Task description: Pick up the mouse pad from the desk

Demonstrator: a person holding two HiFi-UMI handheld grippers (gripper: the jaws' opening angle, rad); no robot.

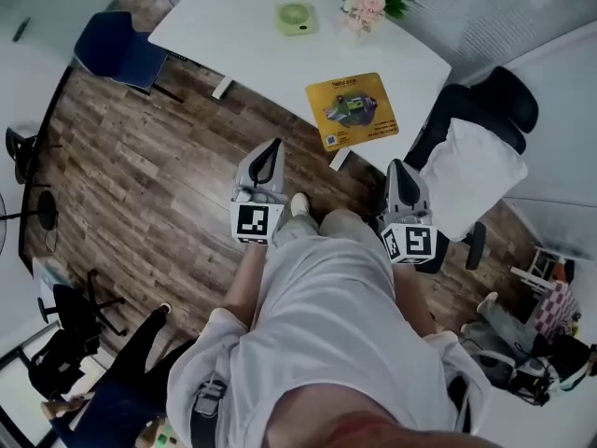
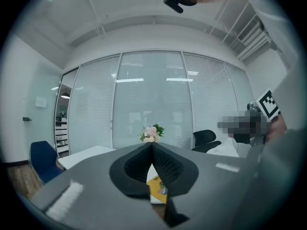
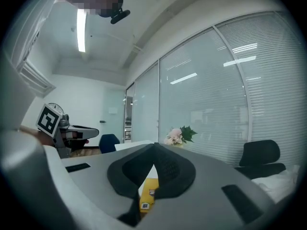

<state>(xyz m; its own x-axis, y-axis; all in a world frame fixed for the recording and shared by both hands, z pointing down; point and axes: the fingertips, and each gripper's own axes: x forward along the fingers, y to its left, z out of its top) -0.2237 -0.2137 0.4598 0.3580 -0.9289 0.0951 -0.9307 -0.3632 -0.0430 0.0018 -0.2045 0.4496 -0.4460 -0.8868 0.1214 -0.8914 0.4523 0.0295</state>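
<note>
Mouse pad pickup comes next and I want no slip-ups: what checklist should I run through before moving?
1. Mouse pad in view, flat on the desk near its front edge: ok.
2. Nothing lying on the pad: ok.
3. Left gripper empty: ok. Jaws open for a grasp: not ok, they are shut.
4. Right gripper empty: ok. Jaws open for a grasp: not ok, they are shut.
5. Grippers at the pad: not ok, both are short of the desk, over the floor.
6. Chair stands right of the pad, off the approach: ok.
</note>
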